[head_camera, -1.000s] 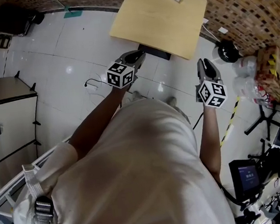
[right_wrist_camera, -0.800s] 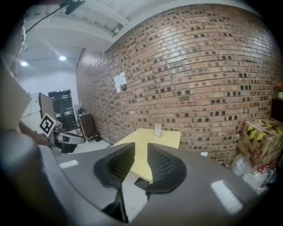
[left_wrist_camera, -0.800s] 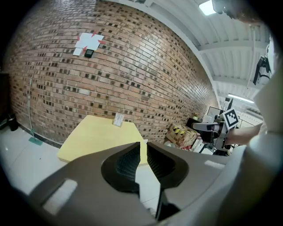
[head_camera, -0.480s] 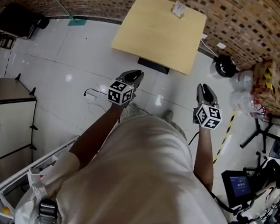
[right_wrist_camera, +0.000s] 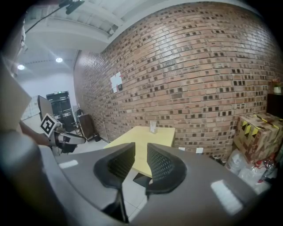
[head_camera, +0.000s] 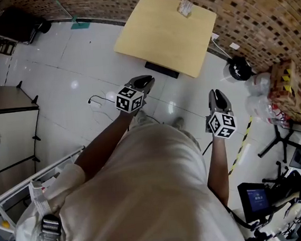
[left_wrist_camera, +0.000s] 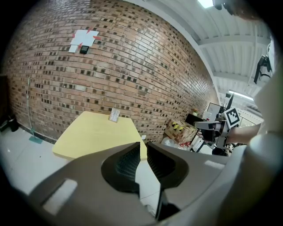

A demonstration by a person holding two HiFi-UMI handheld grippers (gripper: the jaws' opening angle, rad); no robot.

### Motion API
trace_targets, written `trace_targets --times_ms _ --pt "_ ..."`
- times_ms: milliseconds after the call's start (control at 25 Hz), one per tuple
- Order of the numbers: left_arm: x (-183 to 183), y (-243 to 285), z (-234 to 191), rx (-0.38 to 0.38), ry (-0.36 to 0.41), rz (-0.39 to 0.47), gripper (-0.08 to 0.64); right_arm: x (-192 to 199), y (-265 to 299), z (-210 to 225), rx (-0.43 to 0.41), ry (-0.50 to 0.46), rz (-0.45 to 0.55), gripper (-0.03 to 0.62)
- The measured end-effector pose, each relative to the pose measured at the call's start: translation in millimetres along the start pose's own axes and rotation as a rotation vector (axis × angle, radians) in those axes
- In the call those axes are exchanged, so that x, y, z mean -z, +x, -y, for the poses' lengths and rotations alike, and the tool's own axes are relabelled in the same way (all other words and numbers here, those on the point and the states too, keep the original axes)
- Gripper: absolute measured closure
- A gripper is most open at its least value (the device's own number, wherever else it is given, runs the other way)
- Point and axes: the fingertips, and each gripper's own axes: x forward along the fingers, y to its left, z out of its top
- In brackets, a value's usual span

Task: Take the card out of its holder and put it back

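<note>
1. The yellow table (head_camera: 158,32) stands against the brick wall (head_camera: 267,10), on a white tiled floor (head_camera: 70,61).
2. The card holder (head_camera: 184,6) stands upright on the table's far edge, at the corner nearest the wall. It is too small to tell the card from the holder.
3. The person (head_camera: 142,197) stands off the table's near side, well apart from it, with both arms held out towards it.
4. The left gripper (head_camera: 145,80) hangs over the floor just off the table's near edge, beside its black base (head_camera: 161,69). It touches neither.
5. In the left gripper view, the left gripper (left_wrist_camera: 143,145) has its jaws a narrow gap apart with nothing between them. Only floor and the near corner of the table (left_wrist_camera: 97,132) show through the gap. The card holder (left_wrist_camera: 114,114) is far beyond the tips, at the table's wall side.
6. The right gripper (head_camera: 216,95) is off the table's right near corner, farther from it than the left one.
7. In the right gripper view, the right gripper (right_wrist_camera: 140,148) has its jaws parted and empty. It is aimed at the table (right_wrist_camera: 132,134), with the card holder (right_wrist_camera: 153,127) on the far end.
8. A cardboard box (right_wrist_camera: 256,130) with yellow-and-black tape sits on the floor to the table's right, by the wall.
</note>
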Motion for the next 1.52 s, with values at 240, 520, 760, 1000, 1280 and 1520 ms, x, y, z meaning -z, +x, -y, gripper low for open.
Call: trace_targets --times_ms 240,520,760,1000,1280,1520 --pt "-1 14 16 0.003 0.012 -0.005 0.492 2 -6 17 -0.003 -0.002 -0.002 0.505" --pt "-7 34 34 0.021 0.016 -0.006 0.492 5 -1 38 -0.006 -0.002 -0.022 0.505" --pt "-13 44 38 0.042 0.031 -0.017 0.492 6 8 36 -0.021 0.001 -0.042 0.505" --pt "-15 44 38 0.072 0.050 -0.029 0.492 20 13 14 -0.047 -0.106 -0.125 0.560" --pt "-21 42 30 0.125 0.073 -0.040 0.492 22 17 1 -0.016 -0.072 -0.117 0.560" --pt "-22 33 21 0.169 0.089 -0.053 0.492 29 8 -9 0.039 -0.046 -0.118 0.560"
